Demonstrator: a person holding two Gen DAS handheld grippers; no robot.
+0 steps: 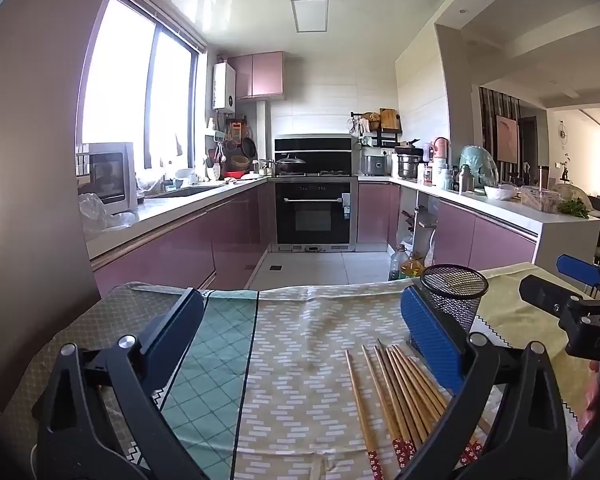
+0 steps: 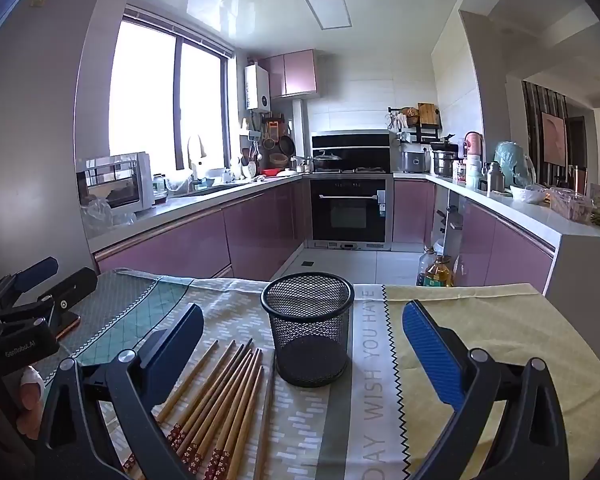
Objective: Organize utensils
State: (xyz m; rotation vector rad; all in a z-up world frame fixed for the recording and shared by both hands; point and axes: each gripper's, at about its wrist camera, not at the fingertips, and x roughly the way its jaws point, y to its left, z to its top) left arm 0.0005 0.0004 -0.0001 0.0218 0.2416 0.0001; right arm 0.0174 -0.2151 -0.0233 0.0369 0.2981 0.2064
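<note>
Several wooden chopsticks (image 1: 396,396) with red patterned ends lie side by side on the patterned tablecloth (image 1: 300,360); they also show in the right wrist view (image 2: 220,396). A black mesh cup (image 2: 306,328) stands upright and empty just right of them; it also shows in the left wrist view (image 1: 454,294). My left gripper (image 1: 304,332) is open and empty, hovering above the cloth left of the chopsticks. My right gripper (image 2: 304,344) is open and empty, its fingers on either side of the cup and nearer the camera.
The table's far edge (image 2: 260,280) drops to the kitchen floor. Oil bottles (image 2: 436,270) stand on the floor beyond it. Pink cabinets and counters line both sides, with an oven (image 2: 350,212) at the back.
</note>
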